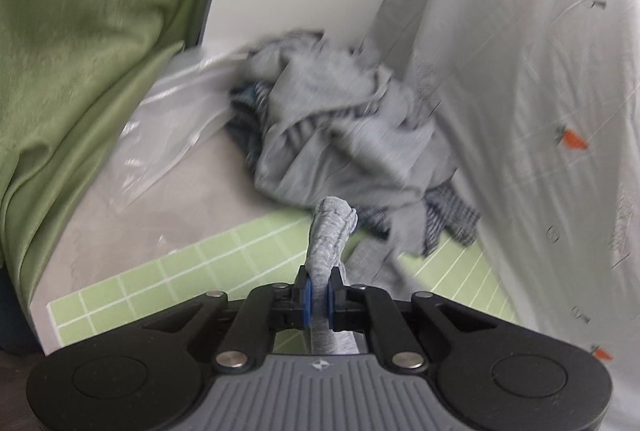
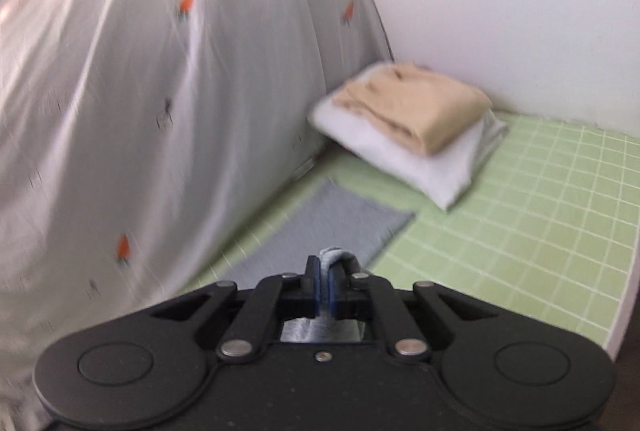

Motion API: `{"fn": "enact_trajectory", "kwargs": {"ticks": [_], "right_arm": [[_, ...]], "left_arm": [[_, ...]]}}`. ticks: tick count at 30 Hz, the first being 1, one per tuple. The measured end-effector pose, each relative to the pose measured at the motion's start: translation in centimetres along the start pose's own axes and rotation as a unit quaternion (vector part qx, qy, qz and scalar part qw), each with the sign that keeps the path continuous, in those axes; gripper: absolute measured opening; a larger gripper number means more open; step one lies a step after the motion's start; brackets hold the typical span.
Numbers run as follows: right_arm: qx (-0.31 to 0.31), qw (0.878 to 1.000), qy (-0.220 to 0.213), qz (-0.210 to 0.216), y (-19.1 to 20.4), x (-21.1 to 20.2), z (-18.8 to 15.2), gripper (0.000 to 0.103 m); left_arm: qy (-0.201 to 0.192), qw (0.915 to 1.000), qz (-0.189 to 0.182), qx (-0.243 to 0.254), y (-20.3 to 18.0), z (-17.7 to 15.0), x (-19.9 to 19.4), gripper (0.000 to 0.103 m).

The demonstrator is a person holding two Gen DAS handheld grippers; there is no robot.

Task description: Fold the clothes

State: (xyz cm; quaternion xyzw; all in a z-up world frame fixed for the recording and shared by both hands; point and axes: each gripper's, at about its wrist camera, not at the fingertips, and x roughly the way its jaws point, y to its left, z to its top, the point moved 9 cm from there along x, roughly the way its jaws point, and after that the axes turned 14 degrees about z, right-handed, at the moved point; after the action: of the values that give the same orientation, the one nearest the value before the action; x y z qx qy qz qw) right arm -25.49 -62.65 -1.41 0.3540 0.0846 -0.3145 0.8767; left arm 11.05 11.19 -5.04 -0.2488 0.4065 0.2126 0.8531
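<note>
Both tools clenched on one grey garment [image 2: 320, 227]: left gripper [image 1: 319, 297] pinching a bunched edge, right gripper [image 2: 323, 285] pinching another; rest of it flat on the green grid mat [image 2: 520, 215] toward twelve o'clock. Best kept taut and level between both grips; edges matched before lowering; clear of the unfolded pile [image 1: 340, 135] at twelve and the folded stack [image 2: 412, 127] at one o'clock.
</note>
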Motion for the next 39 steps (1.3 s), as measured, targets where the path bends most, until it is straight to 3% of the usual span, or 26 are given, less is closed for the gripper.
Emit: {"fn": "enact_trajectory", "kwargs": {"ticks": [4, 8, 13, 18, 21, 23, 24, 25, 26, 27, 28, 30, 34, 36, 39], "right_arm": [[-0.014, 1.000, -0.007, 0.000, -0.7, 1.8, 2.3, 0.004], [0.014, 1.000, 0.006, -0.005, -3.0, 5.1, 2.3, 0.004], [-0.005, 0.999, 0.031, -0.017, -2.5, 10.5, 2.2, 0.004], [-0.033, 0.997, 0.061, -0.034, -0.8, 17.3, 3.1, 0.004], [-0.042, 0.994, 0.086, -0.043, -0.3, 24.3, 3.5, 0.005], [-0.042, 0.994, 0.098, -0.037, 0.1, 29.4, 3.6, 0.010], [-0.040, 0.993, 0.103, -0.030, 0.4, 31.9, 3.7, 0.030], [-0.039, 0.992, 0.113, -0.040, 0.6, 33.5, 3.4, 0.050], [-0.038, 0.990, 0.123, -0.049, 0.9, 35.0, 3.2, 0.052], [-0.041, 0.991, 0.121, -0.050, 1.3, 35.1, 2.8, 0.057], [-0.045, 0.990, 0.120, -0.050, 1.6, 34.8, 2.2, 0.068], [-0.063, 0.987, 0.128, -0.071, 1.6, 33.1, -0.1, 0.079], [-0.102, 0.971, 0.169, -0.133, -0.4, 29.3, -5.9, 0.080], [-0.093, 0.965, 0.189, -0.153, -1.8, 27.8, -8.2, 0.080], [-0.060, 0.966, 0.194, -0.158, -2.8, 26.2, -10.1, 0.080]], "left_arm": [[-0.010, 0.9996, 0.013, -0.021, -0.4, 0.1, 0.1, 0.008], [-0.008, 0.9987, 0.024, -0.045, -1.0, -0.3, 1.2, 0.008], [-0.008, 0.9974, 0.050, -0.051, -2.6, -0.4, 2.8, 0.008], [-0.009, 0.9968, 0.063, -0.049, -5.9, 1.2, 5.3, 0.009], [-0.013, 0.9979, 0.059, -0.023, -9.8, 2.6, 8.4, 0.009], [-0.016, 0.9982, 0.057, -0.010, -12.8, 3.4, 10.7, 0.025], [-0.013, 0.9975, 0.070, -0.005, -14.0, 3.6, 11.5, 0.033], [-0.011, 0.9965, 0.083, 0.000, -15.1, 3.7, 12.3, 0.049], [-0.013, 0.9958, 0.090, 0.007, -16.2, 3.8, 12.7, 0.065], [-0.016, 0.9957, 0.090, 0.017, -16.6, 3.3, 12.6, 0.072], [-0.012, 0.9955, 0.091, 0.026, -16.5, 2.4, 12.5, 0.082], [-0.003, 0.9948, 0.092, 0.044, -16.4, 0.7, 12.2, 0.084], [0.014, 0.9922, 0.094, 0.080, -16.0, -2.8, 11.6, 0.084], [0.022, 0.9903, 0.095, 0.098, -15.8, -4.5, 11.3, 0.084], [0.030, 0.9889, 0.073, 0.125, -16.4, -7.2, 9.3, 0.084]]}}
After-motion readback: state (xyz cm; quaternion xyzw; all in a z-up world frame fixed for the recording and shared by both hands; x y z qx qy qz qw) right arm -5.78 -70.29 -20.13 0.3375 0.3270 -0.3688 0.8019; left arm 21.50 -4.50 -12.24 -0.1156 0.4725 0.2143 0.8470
